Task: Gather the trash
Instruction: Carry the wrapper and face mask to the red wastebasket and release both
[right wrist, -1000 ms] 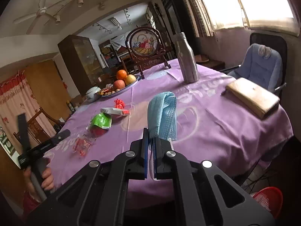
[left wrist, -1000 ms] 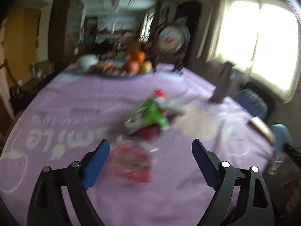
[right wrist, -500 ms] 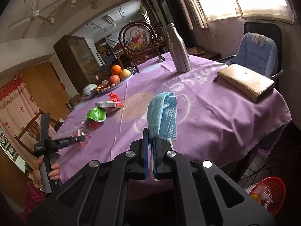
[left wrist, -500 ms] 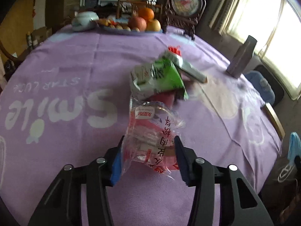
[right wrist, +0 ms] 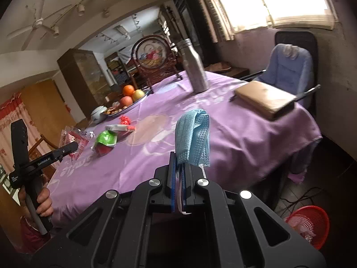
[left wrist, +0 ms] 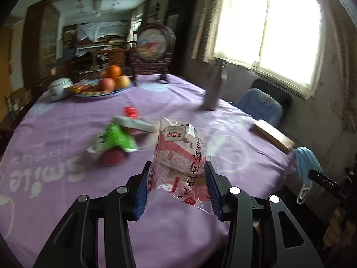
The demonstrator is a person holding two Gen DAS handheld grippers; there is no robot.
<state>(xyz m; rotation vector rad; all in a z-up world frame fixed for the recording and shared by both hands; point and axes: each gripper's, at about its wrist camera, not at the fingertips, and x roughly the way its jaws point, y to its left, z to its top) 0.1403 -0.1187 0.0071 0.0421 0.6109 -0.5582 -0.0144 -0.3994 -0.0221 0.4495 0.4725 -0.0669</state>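
Crinkly clear-and-red snack wrapper (left wrist: 178,163) is pinched in the left gripper (left wrist: 177,186), lifted off the tabletop (left wrist: 67,120) just right of the green packet (left wrist: 113,139). Likely featherlight, slippery film; grip mid-body. Right gripper (right wrist: 180,189) is clamped on the limp blue face mask (right wrist: 193,138).

tablecloth (left wrist: 67,122): white print "Smile", upside down in left wrist view; smaller line above it reads roughly "STAR LU..", blurred
clear wrapper (left wrist: 178,156): red Chinese characters, upside down, not legible enough to transcribe
left gripper (right wrist: 72,146) arm: small white lettering, too small to read
green packet (left wrist: 113,138): dark print, blurred, unreadable
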